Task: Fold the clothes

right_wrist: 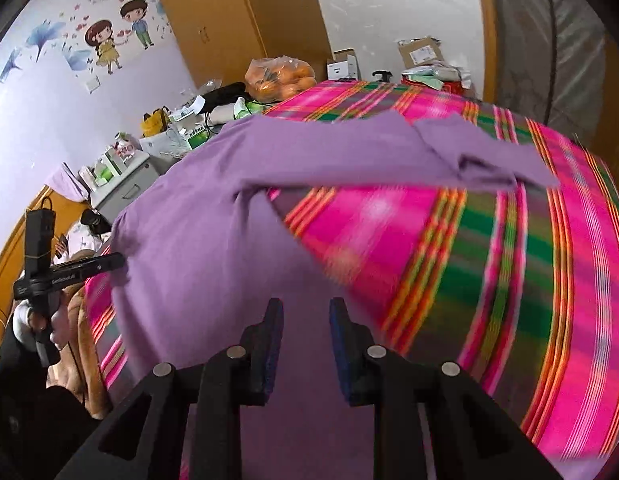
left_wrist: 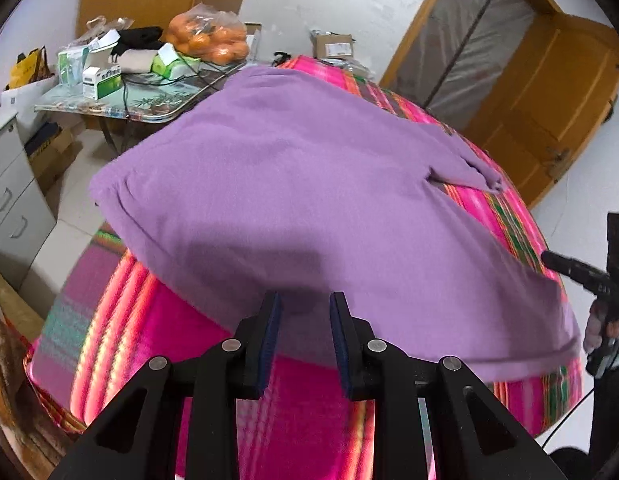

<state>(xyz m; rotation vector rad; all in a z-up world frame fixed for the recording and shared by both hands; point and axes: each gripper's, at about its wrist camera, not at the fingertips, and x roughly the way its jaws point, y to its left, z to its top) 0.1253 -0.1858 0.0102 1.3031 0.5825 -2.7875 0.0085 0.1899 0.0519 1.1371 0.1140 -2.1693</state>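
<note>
A purple long-sleeved top (left_wrist: 293, 184) lies spread flat on a bright pink, green and orange striped cloth (left_wrist: 321, 412) that covers the bench. In the left wrist view the left gripper (left_wrist: 305, 300) hangs just above the near hem of the top, its fingers (left_wrist: 269, 344) apart and holding nothing, the blue pads bare. A sleeve (left_wrist: 465, 160) is folded in across the right side of the top.

In the right wrist view the right gripper (right_wrist: 305, 304) hovers over the near edge of the top (right_wrist: 213, 248), fingers (right_wrist: 341, 348) likewise spread and empty. One sleeve (right_wrist: 461, 156) stretches out to the right across the striped cloth (right_wrist: 509, 280).

Beyond the bench, a cluttered side table (left_wrist: 141, 100) carries a bag of oranges (left_wrist: 209, 38) and green-and-white boxes (left_wrist: 101, 80). Each view shows the other gripper at its edge.
</note>
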